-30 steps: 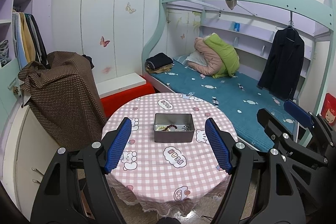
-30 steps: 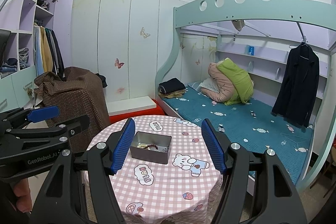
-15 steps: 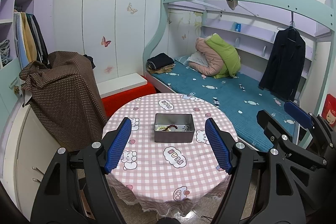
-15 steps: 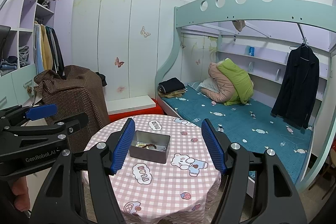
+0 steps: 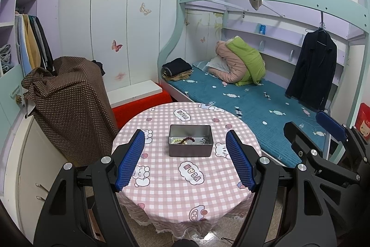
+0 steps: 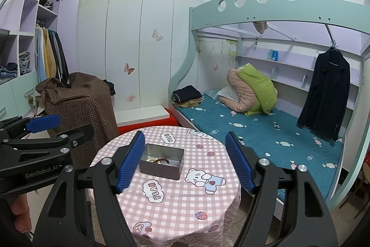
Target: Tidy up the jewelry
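Both grippers fill the bottom of their frames with the blue pads spread wide apart and nothing between them: the left gripper (image 5: pixel 185 160) is pointed at the table from a little way back, and the right gripper (image 6: pixel 185 161) hangs beside it, also aimed at the table.

Beyond the fingertips, in the lower middle of each frame, stands the round table (image 5: pixel 161 189) with a pink checked cloth. A small rectangular metal tin (image 5: pixel 190 141) sits near its middle, open at the top. The jewelry lies inside, on the bottom of the tin: a dark beaded bracelet (image 5: pixel 187 140), a pale beaded string (image 5: pixel 176 141) touching it on the left, and a small silvery piece (image 5: pixel 204 140) toward the right wall. All the jewelry that can be seen is already in the tin, so the scene fits either a sorted tin or one waiting to be sorted.

The risks come mostly from the things themselves. The tin looks light and its walls are smooth, so a pad that pushes a wall would probably slide it over the cloth. The cloth hangs loose over the edge and could wrinkle or drag if a finger catches it. The beaded strings touch each other, so lifting one may pull the other along. The silvery piece is too small to identify, and wide pads could easily miss it.

Behind the table, in the right half of the frame, is the bunk bed (image 5: pixel 254 94) with a teal mattress.
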The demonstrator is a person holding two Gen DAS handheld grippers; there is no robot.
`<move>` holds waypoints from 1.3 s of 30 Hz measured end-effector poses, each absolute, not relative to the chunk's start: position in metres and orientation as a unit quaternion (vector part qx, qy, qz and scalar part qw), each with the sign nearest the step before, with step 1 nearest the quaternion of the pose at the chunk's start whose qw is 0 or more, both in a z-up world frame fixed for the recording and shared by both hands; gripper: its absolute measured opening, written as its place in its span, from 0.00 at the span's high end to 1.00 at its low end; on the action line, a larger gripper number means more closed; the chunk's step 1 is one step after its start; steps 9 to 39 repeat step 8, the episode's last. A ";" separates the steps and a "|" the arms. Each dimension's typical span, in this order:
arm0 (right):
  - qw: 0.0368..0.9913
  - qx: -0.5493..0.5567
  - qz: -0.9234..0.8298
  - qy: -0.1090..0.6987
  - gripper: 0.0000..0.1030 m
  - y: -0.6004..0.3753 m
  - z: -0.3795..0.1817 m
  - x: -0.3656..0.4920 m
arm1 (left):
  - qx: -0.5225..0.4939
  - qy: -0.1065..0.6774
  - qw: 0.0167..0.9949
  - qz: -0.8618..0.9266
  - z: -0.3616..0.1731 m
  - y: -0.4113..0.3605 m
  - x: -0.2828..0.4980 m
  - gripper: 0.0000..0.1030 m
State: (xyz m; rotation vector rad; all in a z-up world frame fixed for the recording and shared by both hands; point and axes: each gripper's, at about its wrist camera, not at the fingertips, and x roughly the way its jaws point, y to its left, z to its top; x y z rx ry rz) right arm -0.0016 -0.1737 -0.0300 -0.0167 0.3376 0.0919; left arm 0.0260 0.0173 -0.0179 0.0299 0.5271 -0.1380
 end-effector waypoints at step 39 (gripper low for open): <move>0.984 -0.008 0.048 0.169 0.31 -0.179 -0.031 -0.001 | 0.017 0.264 0.962 -0.066 -0.018 0.011 0.028 0.29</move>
